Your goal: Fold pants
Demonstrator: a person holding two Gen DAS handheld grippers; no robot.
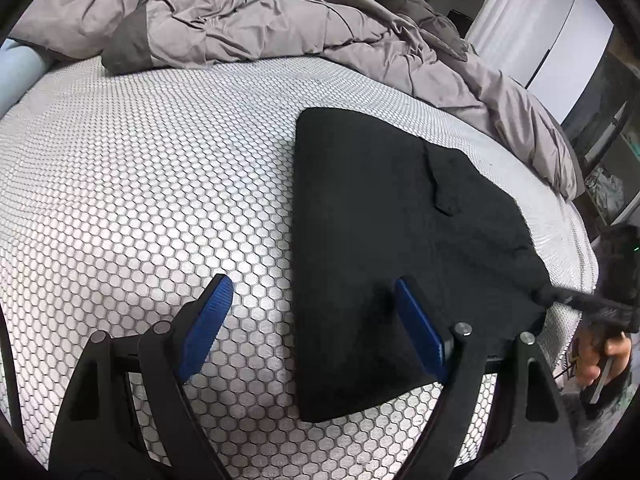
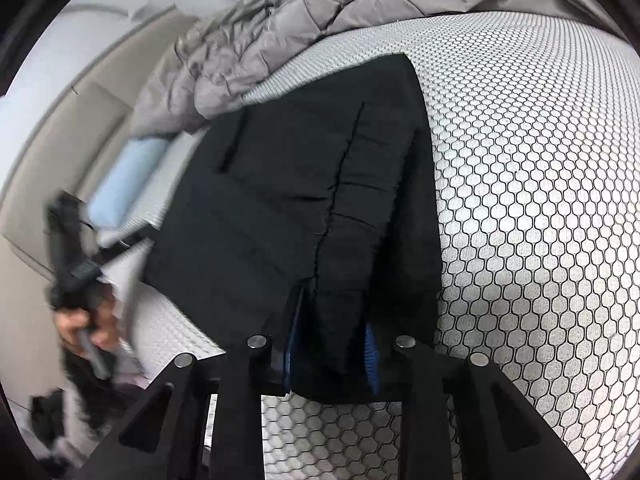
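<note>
Honeycomb mattress (image 1: 140, 184): black pants (image 1: 384, 220), grey duvet (image 1: 240, 12).

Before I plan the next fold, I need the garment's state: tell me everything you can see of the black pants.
The black pants are dark, matte, soft-looking fabric, already folded into a flat, roughly wedge-shaped stack on the honeycomb-patterned mattress. A seam and a slit pocket show on top. The right claw is shut on the near edge, lifting it slightly. The left claw is open, one blue finger over the cloth, not gripping. The pants lie apart from the grey duvet.
</note>
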